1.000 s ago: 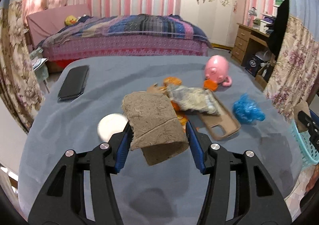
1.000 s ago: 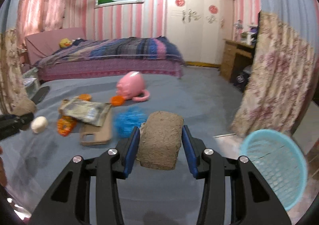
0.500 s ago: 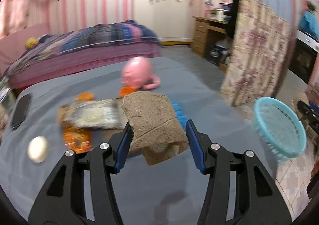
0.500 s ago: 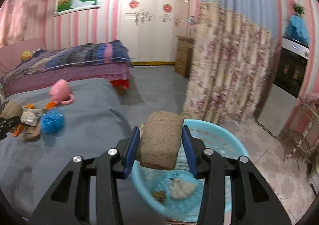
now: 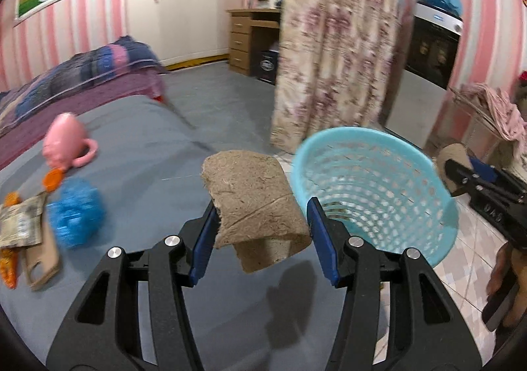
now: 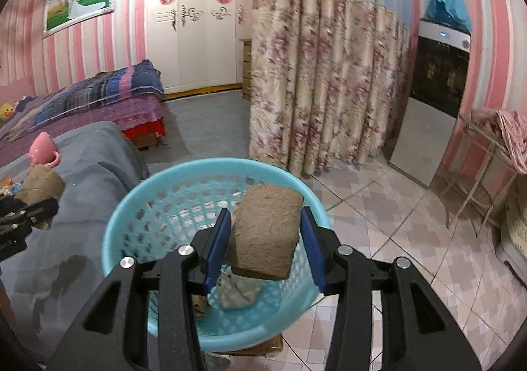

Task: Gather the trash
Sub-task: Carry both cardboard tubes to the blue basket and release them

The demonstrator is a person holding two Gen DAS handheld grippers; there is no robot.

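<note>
My left tongs [image 5: 262,232] pinch a flattened brown cardboard tube [image 5: 253,203], blue pads pressed on both its sides, one torn end hanging loose below. It hangs over the grey cloth-covered table [image 5: 171,153], just short of the turquoise plastic basket [image 5: 372,193] that sits past the table's right edge. My right tongs [image 6: 265,246] grip a second brown fibrous block [image 6: 265,232], pads tight against its flanks, and this one hangs directly over the open mouth of that basket [image 6: 131,229]. Down inside the basket lies a crumpled pale wad [image 6: 238,288] and, beside it, something small and brownish that I can't make out well behind my own finger.

On the table to my left sit a pink piggy-shaped mug [image 5: 64,140], an orange cap [image 5: 52,180] just before it, a blue mesh ball [image 5: 77,213], a wrinkled printed wrapper [image 5: 19,219], and a tan phone case [image 5: 41,259] partly under the wrapper. An orange packet [image 5: 8,269] pokes out at the table's near-left edge.

From the left camera my right tongs [image 5: 487,186] show at the far right, beyond the basket; from the right camera my left tongs [image 6: 23,216] show at the left edge with their tube [image 6: 41,186].
</note>
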